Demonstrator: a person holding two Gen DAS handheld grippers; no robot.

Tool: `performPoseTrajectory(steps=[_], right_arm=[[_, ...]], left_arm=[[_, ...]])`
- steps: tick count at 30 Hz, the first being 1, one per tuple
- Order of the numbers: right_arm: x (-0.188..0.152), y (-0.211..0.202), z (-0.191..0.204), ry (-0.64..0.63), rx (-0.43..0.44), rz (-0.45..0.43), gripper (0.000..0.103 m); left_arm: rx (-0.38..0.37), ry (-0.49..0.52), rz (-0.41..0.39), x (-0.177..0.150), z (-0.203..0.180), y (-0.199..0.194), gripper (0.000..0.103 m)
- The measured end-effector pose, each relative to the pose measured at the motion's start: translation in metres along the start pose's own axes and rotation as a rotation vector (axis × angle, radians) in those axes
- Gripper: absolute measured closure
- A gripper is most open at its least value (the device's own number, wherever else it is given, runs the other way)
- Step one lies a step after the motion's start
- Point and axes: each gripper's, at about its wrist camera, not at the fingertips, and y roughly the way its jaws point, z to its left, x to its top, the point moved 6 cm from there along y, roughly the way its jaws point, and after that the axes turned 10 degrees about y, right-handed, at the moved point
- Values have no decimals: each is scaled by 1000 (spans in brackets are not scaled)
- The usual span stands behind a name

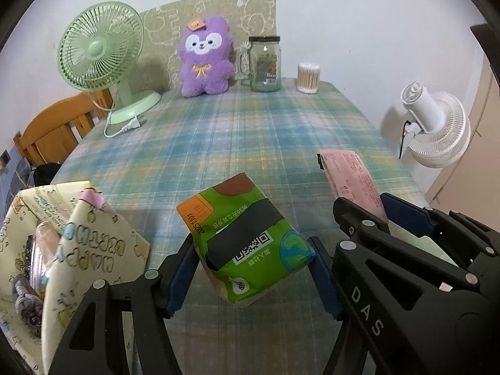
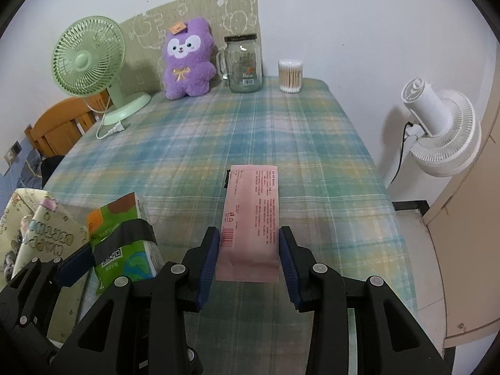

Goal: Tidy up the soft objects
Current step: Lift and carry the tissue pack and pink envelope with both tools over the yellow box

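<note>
My left gripper (image 1: 253, 268) is shut on a green tissue pack (image 1: 247, 237) with a dark band and a QR code, lifted clear of the plaid tablecloth (image 1: 250, 131). My right gripper (image 2: 248, 259) is shut on a flat pink pack (image 2: 251, 218) printed with red text, which sticks out forward between its blue pads (image 2: 209, 259). The right gripper (image 1: 372, 218) with the pink pack (image 1: 353, 181) also shows at the right of the left wrist view; the left gripper (image 2: 106, 259) with the green pack (image 2: 125, 240) shows at the lower left of the right wrist view.
An open cream cartoon-print bag (image 1: 72, 250) with items inside stands at the left front. At the table's back stand a green fan (image 1: 100, 47), a purple plush toy (image 1: 204, 59), a glass jar (image 1: 265, 62) and a cotton-swab tub (image 1: 307, 78). A white fan (image 1: 437, 131) stands off the right edge, a wooden chair (image 1: 53, 125) at the left.
</note>
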Motion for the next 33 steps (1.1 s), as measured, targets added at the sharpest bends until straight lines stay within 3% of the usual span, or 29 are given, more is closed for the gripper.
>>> performPoseTrajectory(steps=[33], right_arm=[[9,-121,17,16,20,-204,61]], left_arm=[[-18,62,-189,12,8,-110,33]])
